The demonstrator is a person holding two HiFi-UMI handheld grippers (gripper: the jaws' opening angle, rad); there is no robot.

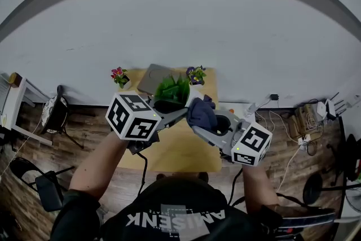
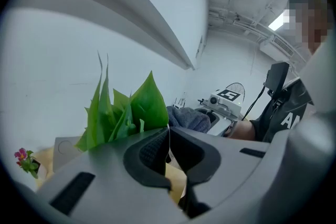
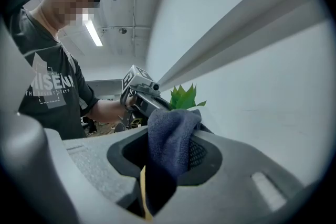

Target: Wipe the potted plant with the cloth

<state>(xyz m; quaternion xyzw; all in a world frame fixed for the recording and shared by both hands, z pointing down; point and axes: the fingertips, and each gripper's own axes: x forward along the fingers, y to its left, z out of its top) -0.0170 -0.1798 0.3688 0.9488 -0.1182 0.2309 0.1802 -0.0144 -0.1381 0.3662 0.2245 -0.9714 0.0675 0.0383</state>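
Observation:
The potted plant (image 1: 174, 90), green pointed leaves in a dark pot, hangs above the wooden table (image 1: 175, 156). My left gripper (image 1: 181, 113) is shut, with what looks like the pot's thin rim pinched between its pads. In the left gripper view the leaves (image 2: 126, 110) rise just past the left gripper (image 2: 168, 132); the pot is hidden behind a jaw. My right gripper (image 1: 199, 122) is shut on a dark blue cloth (image 1: 201, 111), held close to the right of the plant. In the right gripper view the cloth (image 3: 170, 139) bulges out of the right gripper (image 3: 169, 124), with the leaves (image 3: 184, 96) beyond.
At the table's back edge stand a small pink-flowered pot (image 1: 119, 76) and a purple-flowered pot (image 1: 196, 74), with a flat grey thing (image 1: 151, 77) between them. A white wall runs behind. Cables and plugs (image 1: 287, 124) lie on the floor to the right.

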